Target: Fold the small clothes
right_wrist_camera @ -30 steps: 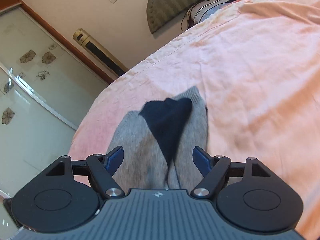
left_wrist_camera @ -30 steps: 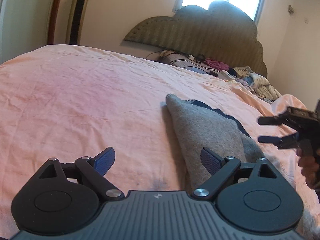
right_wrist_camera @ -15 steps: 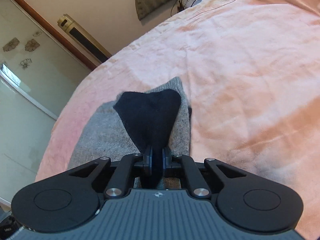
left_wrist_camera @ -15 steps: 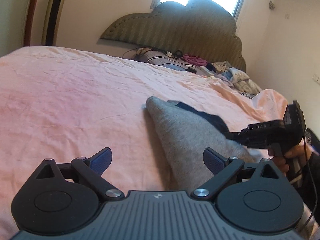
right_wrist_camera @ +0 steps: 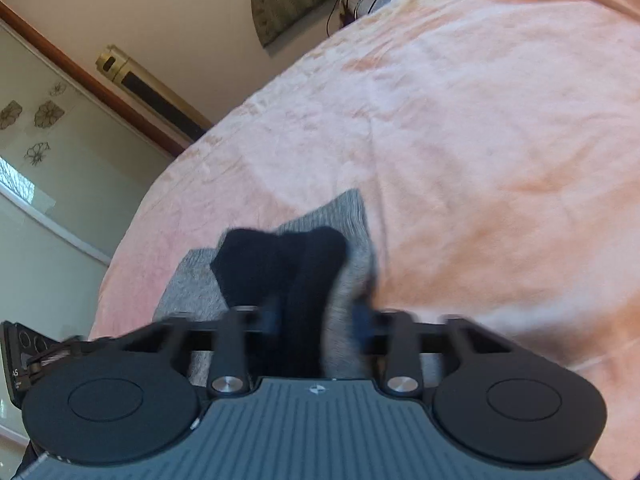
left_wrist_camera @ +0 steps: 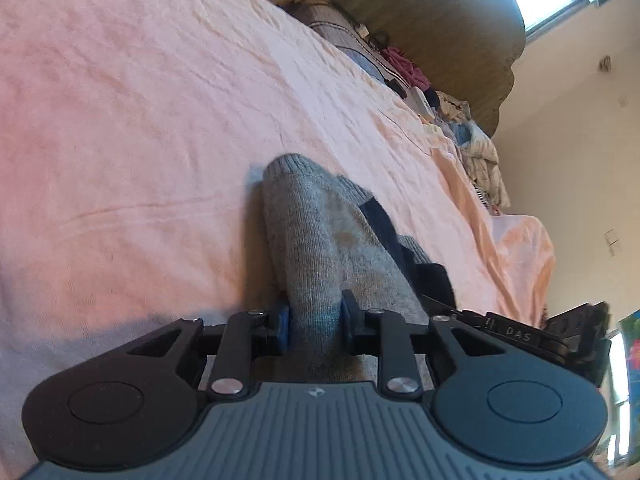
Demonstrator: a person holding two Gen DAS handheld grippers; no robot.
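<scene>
A grey knitted garment [left_wrist_camera: 320, 240] with a dark navy part [left_wrist_camera: 384, 224] lies on the pink bedsheet [left_wrist_camera: 140, 120]. My left gripper [left_wrist_camera: 314, 318] is shut on the grey garment's near edge. In the right wrist view the same garment [right_wrist_camera: 352, 216] shows with its navy part [right_wrist_camera: 280, 264] bunched on top. My right gripper [right_wrist_camera: 316, 320] is shut on the navy and grey cloth together; this view is blurred. The right gripper's body [left_wrist_camera: 520, 334] shows at the right of the left wrist view, close beside my left one.
A padded green headboard [left_wrist_camera: 440, 20] stands at the far end, with a pile of clothes and cables [left_wrist_camera: 460, 120] below it. A tall gold appliance [right_wrist_camera: 152, 88] and glass sliding doors [right_wrist_camera: 40, 160] stand past the bed's left side.
My left gripper has moved in and shut on the grey garment's near edge. My right gripper stays shut on the navy part and now holds more cloth. Both views have tilted.
</scene>
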